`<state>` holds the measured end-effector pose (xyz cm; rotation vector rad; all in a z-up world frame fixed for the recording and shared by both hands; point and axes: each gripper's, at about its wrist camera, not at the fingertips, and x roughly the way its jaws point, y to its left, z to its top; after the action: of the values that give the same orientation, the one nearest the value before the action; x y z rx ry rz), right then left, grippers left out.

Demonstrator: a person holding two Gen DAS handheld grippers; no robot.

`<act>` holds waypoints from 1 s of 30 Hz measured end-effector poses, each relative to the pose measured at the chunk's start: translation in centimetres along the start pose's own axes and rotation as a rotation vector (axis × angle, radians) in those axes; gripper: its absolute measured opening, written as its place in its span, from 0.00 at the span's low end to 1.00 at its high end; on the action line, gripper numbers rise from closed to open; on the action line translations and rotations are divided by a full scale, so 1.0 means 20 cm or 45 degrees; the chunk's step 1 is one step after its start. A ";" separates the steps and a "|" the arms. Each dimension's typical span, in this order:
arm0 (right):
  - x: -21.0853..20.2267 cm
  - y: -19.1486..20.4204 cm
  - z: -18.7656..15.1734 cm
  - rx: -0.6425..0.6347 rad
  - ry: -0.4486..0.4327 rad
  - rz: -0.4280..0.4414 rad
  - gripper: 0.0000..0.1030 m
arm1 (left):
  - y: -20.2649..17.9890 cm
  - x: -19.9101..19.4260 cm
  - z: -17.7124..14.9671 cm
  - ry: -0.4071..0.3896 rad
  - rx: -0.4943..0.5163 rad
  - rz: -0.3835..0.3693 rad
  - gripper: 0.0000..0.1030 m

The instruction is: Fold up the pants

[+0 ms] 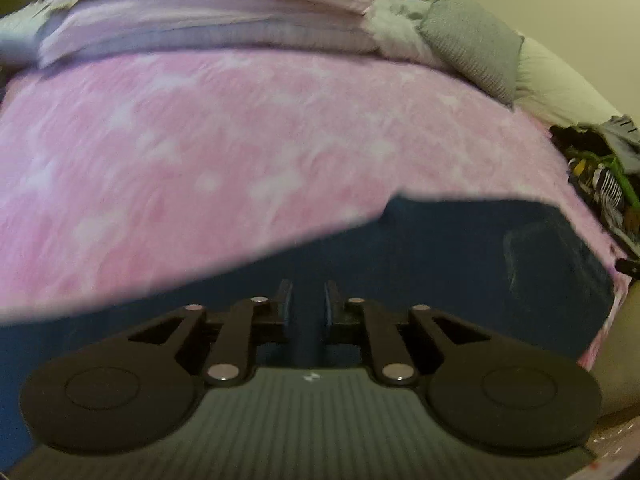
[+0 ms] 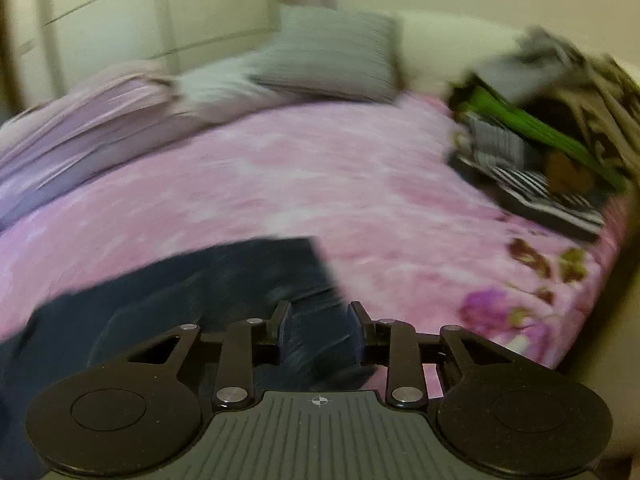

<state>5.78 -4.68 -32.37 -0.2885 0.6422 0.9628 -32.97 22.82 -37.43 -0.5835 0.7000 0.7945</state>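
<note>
Dark blue pants (image 1: 440,248) lying at bed's (image 1: 200,160) near edge. Left gripper (image 1: 308,304) fingers standing slightly parted above them; right gripper (image 2: 320,328) fingers spread, pinching nothing.

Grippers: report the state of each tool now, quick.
Left tool: slightly open, empty, above the dark blue denim pants.
Right tool: open, empty, pants beneath.

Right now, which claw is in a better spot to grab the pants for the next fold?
Probably the right claw. Its jaws stand apart with a corner of the dark blue pants just ahead of them. The left claw has a narrower gap and faces only flat cloth in the middle of the pants, with no edge to pinch.
</note>
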 end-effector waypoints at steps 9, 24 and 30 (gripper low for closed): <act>0.10 0.17 -0.22 -0.180 -0.067 -0.060 0.33 | 0.08 -0.07 -0.36 -0.213 0.060 -0.008 0.11; -0.49 0.50 -0.48 0.067 -0.004 0.076 0.33 | 1.04 -0.67 -0.74 -0.372 -0.206 0.636 0.04; -0.61 0.66 -0.56 0.111 0.064 0.136 0.33 | 1.31 -0.84 -0.77 -0.367 -0.287 0.672 0.03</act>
<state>-14.41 -11.04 -32.82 -0.2033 0.7493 1.0292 -67.48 19.76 -40.01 -0.4747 0.5023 1.4326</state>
